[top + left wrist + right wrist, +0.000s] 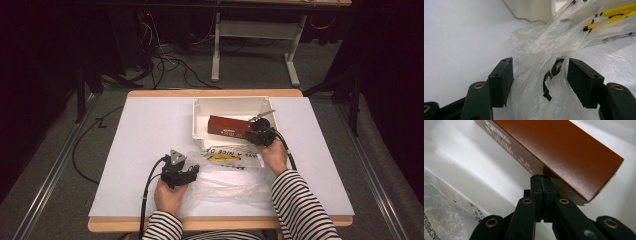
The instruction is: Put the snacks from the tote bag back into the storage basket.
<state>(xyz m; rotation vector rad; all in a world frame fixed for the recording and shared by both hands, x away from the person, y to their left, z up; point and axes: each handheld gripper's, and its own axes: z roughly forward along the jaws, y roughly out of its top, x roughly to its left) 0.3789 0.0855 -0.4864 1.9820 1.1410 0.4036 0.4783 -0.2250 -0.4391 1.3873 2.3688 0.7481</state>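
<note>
Box [230, 126] first: it's a long reddish-brown carton with pale print down one side, lying in the white plastic bin [202, 107] at the upper middle of the high view, its right end toward the right gripper [261, 131]. I'd guess it's light and stiff, with smooth, slightly glossy cardboard, so a bit slippery and easy to dent at the corners. Best place to grab is probably across the narrow sides near one end, not on a corner.

In the right gripper view the jaws are pressed flat together with nothing between them, tips right up against the lower edge of the carton [564, 152]. Can't tell if they actually touch it or just sit in front.

Below the bin, at centre of the high view, there's a clear plastic bag [225, 175] with black lettering and a yellow patch, crumpled on the white table [145, 150]. Super soft and floppy, it'll bunch and slide, so pinch a gathered fold. The left gripper [184, 175] is at its left edge; in its own view the jaws stand fairly wide with a twisted bunch of the bag [541, 55] between them, the pads not clearly squeezing it.

Hard to read: the bag's text is cut off, the carton's print is too small, and the dark squiggle inside the bag [549, 80] I can't identify.
</note>
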